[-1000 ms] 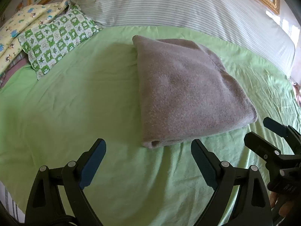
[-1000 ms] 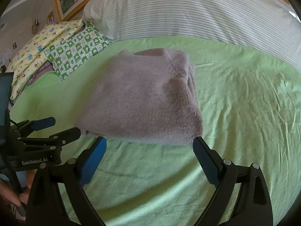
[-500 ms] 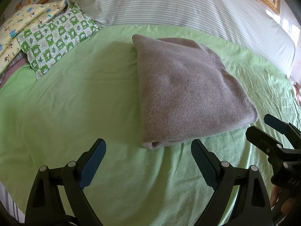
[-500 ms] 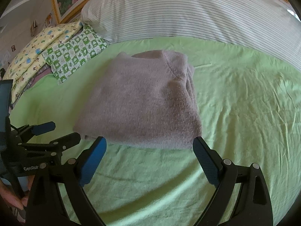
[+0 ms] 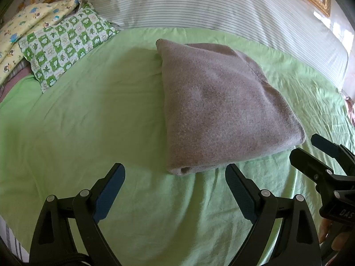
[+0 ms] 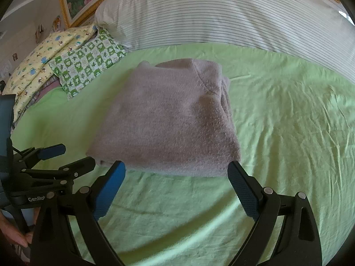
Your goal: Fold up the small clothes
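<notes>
On the green sheet lies a grey sweater, folded into a thick rectangle, flat and near the middle of the bed. Its near edge shows the stacked layers, with a rolled corner at the front left in the left wrist view. The left gripper hangs just short of that near edge, its blue-padded jaws spread wide and holding nothing. The right gripper sits likewise at the near edge of the sweater, jaws wide apart and empty; its tips look level with the fabric's front fold, though whether they touch it cannot be told. Each gripper shows at the side of the other's view, both set close together before the sweater. Behind the sweater a striped pillow runs along the head of the bed, and a green checked pillow and a yellow printed one lie to the left, well apart from it.
</notes>
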Motion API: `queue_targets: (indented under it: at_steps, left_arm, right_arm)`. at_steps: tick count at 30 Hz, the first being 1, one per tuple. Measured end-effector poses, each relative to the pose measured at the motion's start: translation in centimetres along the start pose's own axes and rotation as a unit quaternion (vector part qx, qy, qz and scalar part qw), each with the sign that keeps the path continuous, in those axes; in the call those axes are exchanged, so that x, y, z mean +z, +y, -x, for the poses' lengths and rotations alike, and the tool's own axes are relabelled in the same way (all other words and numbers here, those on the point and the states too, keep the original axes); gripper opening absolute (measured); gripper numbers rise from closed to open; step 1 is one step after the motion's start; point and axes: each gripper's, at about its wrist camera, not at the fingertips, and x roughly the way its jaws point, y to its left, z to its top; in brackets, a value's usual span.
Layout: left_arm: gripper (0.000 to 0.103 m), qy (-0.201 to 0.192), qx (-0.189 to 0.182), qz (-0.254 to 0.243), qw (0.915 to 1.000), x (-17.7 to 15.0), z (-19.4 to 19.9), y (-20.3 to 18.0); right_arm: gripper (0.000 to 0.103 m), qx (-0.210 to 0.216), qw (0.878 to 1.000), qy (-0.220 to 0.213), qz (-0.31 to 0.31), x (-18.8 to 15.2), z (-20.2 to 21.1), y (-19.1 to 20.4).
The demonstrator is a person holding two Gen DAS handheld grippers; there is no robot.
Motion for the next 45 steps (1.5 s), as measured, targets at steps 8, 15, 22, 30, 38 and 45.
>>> queue_targets:
  at_steps: [8,15,22,30,38,45]
  left_arm:
    - [0.093,-0.001,0.0,0.004,1.0,0.0,0.02,0.21]
    - [0.093,-0.001,0.001,0.005,1.0,0.17,-0.06,0.34]
    - [0.093,-0.002,0.001,0.006,1.0,0.3,-0.1,0.41]
    - [0.093,-0.002,0.001,0.008,1.0,0.29,0.01,0.36]
    - [0.093,-0.002,0.002,0.008,1.0,0.23,0.14,0.22]
    - [0.093,-0.002,0.004,0.007,1.0,0.28,0.22,0.12]
  right_arm:
    - [0.094,-0.001,1.0,0.002,0.001,0.12,-0.14,0.19]
    - [0.094,0.001,1.0,0.003,0.001,0.23,-0.3,0.18]
    - [0.094,0.001,1.0,0.004,0.002,0.27,-0.37,0.18]
    - [0.094,0.002,1.0,0.005,0.005,0.37,-0.48,0.07]
    - [0.094,0.004,1.0,0.005,0.005,0.45,-0.55,-0.03]
    - [0.094,0.005,1.0,0.004,0.005,0.61,-0.61,-0.16]
